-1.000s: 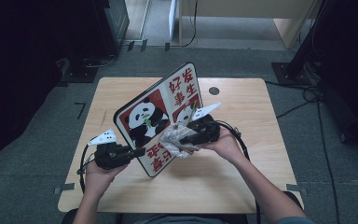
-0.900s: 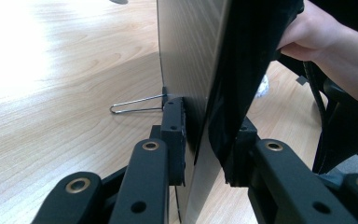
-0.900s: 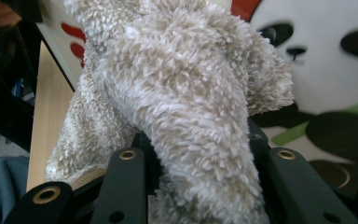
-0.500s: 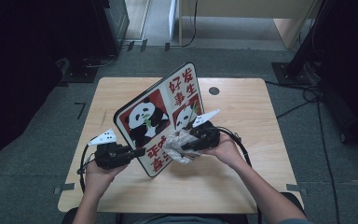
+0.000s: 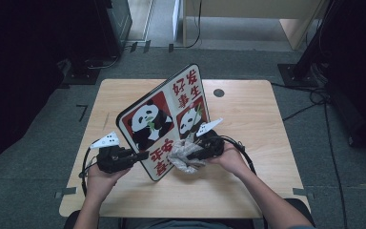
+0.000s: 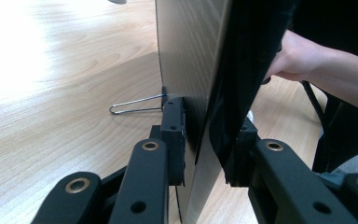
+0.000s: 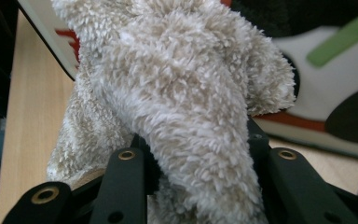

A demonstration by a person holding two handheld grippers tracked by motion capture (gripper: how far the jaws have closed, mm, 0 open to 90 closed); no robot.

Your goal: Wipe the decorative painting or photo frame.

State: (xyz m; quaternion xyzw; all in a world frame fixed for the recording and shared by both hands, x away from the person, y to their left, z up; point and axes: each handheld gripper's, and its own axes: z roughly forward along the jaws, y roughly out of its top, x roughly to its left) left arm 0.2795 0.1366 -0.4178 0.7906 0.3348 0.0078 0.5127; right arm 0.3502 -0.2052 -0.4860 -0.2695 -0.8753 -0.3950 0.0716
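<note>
While the left gripper (image 5: 140,155) clamps the lower left edge of the panda board (image 5: 164,119), jaws closed tight on it, the board stands tilted on the table (image 5: 248,191) near its front-middle; right gripper (image 5: 190,155) is closed on a bunched beige fluffy cloth (image 5: 183,160), pressed against the board's printed face at its lower right; wire stand (image 6: 135,105) visible behind the board.
</note>
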